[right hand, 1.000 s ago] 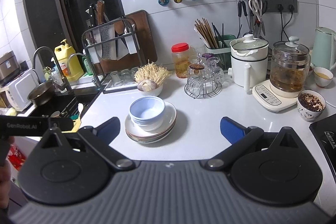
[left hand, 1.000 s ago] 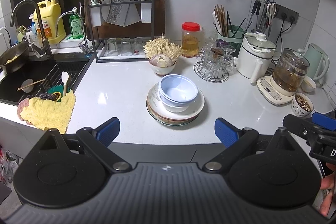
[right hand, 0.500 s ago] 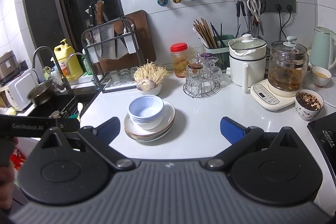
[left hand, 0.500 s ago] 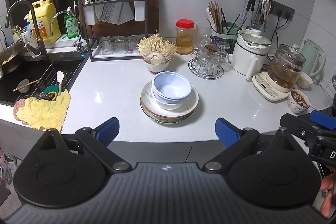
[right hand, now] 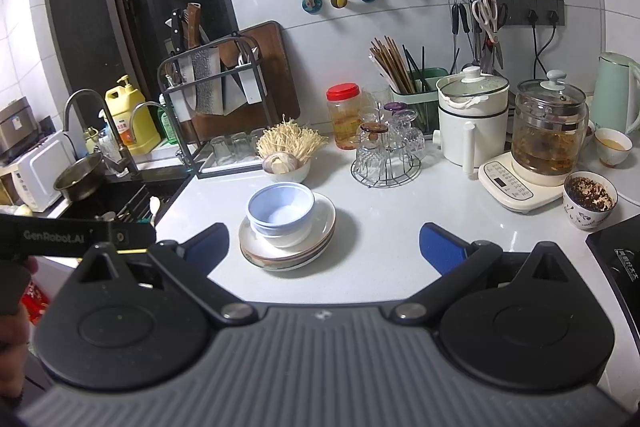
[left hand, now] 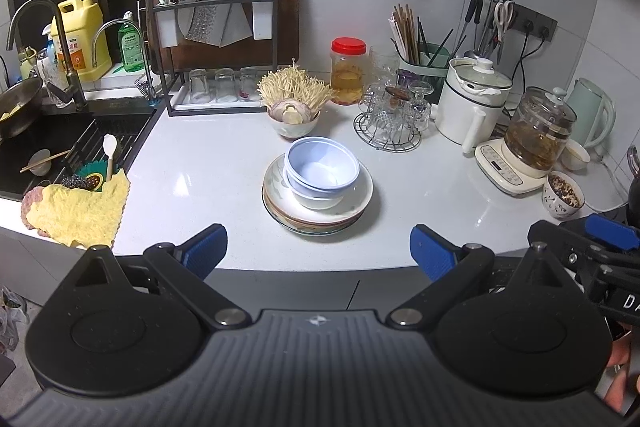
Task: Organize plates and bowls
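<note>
A stack of plates (left hand: 352, 203) sits in the middle of the white counter (left hand: 208, 171), with a white bowl and pale blue bowls (left hand: 322, 171) nested on top. The stack also shows in the right wrist view (right hand: 324, 223), with the blue bowls (right hand: 280, 211) on it. My left gripper (left hand: 318, 247) is open and empty, held in front of the counter edge, short of the stack. My right gripper (right hand: 324, 247) is open and empty, also at the near edge, with the stack just left of its centre line.
A bowl of enoki mushrooms (left hand: 294, 107) stands behind the stack. A wire rack of glasses (left hand: 394, 123), a white pot (left hand: 472, 99), a glass kettle (left hand: 536, 135) and a small cup (left hand: 562, 195) stand right. Sink (left hand: 48, 147), yellow cloth (left hand: 80, 211) and knife rack (left hand: 216, 39) lie left.
Both views shift slightly. The stack sits a bit farther off than a second ago and nearer the centre between the left fingers. Both grippers stay open and empty.
</note>
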The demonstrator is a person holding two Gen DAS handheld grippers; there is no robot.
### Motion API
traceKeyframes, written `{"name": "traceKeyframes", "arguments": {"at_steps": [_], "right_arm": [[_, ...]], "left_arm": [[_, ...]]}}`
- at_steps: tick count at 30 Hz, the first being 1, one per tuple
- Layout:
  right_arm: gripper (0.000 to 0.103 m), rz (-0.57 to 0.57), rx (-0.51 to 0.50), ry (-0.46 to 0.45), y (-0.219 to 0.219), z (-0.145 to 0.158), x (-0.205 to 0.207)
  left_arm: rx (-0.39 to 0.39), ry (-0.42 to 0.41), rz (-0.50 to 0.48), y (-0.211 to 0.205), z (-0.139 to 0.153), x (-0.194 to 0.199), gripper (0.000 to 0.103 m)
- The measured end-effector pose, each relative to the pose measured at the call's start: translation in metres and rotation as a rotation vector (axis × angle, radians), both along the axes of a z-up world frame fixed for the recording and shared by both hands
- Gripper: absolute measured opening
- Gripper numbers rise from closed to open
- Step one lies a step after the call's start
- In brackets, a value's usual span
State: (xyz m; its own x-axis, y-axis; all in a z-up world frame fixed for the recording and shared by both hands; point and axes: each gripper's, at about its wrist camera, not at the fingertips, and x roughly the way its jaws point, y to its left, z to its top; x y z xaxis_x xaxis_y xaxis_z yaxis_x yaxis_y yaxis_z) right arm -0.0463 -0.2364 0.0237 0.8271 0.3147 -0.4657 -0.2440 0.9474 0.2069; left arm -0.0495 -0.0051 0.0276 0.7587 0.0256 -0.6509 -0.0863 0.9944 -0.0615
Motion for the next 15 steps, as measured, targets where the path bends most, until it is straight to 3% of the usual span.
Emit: {"name": "traceKeyframes", "arguments": {"at_steps": [15], "right_arm": [[0.103, -0.005, 0.002, 0.012, 0.0010, 0.0004, 0.0002]], "left_arm": [[-0.026, -0.002, -0.014, 0.0031, 0.0016, 0.0016, 0.100]]}}
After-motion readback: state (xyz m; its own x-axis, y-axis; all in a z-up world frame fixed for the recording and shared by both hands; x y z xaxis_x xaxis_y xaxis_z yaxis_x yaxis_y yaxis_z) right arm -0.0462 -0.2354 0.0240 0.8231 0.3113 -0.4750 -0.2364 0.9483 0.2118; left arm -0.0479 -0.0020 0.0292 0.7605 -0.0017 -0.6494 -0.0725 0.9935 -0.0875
